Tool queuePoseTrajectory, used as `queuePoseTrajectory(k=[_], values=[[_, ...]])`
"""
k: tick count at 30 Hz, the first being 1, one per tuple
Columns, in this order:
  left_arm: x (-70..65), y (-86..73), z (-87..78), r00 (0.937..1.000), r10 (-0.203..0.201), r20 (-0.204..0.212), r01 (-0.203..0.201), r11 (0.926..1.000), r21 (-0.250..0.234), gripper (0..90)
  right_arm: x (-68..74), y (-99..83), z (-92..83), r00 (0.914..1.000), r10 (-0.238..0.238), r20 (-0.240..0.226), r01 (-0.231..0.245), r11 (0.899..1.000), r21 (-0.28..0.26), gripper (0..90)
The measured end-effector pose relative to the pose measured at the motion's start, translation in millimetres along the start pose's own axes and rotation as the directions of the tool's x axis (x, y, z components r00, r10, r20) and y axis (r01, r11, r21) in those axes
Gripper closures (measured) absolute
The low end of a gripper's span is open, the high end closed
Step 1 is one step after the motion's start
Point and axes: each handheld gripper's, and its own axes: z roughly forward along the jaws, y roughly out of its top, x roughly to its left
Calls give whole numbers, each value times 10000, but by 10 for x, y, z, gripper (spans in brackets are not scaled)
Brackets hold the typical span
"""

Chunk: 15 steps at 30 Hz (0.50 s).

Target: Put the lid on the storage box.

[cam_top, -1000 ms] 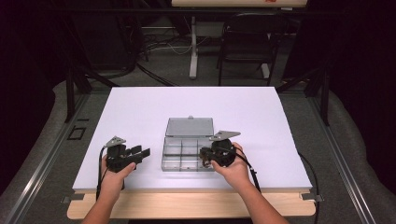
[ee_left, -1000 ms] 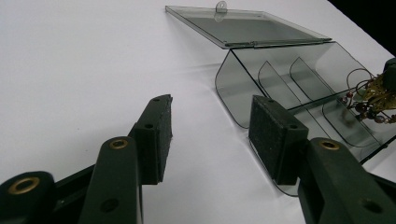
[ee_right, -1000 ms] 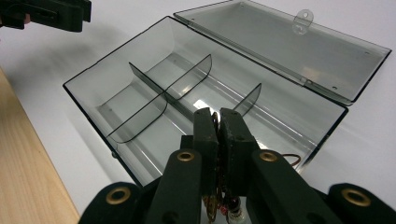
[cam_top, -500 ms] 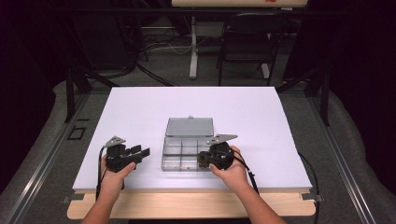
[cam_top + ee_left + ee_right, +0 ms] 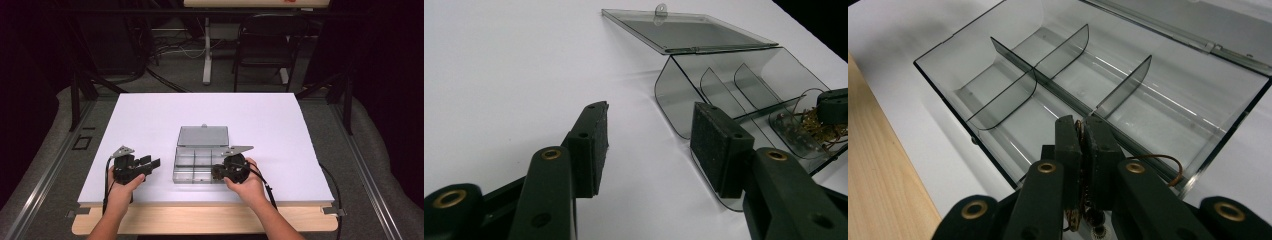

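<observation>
Right claw [image 5: 1083, 131] clenched on a thin tangle of brown wire [image 5: 1168, 165], poised over the near right compartment of the clear smoky plastic divider box [image 5: 197, 165]. Left claw [image 5: 150, 163] released, jaws wide, resting on the white surface [image 5: 150, 115] just left of the box. Beyond the compartments, the box's hinged lid [image 5: 202, 136] lies open flat.

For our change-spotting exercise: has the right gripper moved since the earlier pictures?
Barely: the right gripper stays at the clear box's near right corner, shut on a brownish tangle.
</observation>
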Motion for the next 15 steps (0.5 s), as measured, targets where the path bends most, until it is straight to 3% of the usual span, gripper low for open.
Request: queuePoseTrajectory(k=[15], values=[[0,-1,2,10000,-27,-2,27,10000,-16,496,-43,-51,26,9991,423,-106,-422,9991,68,844]])
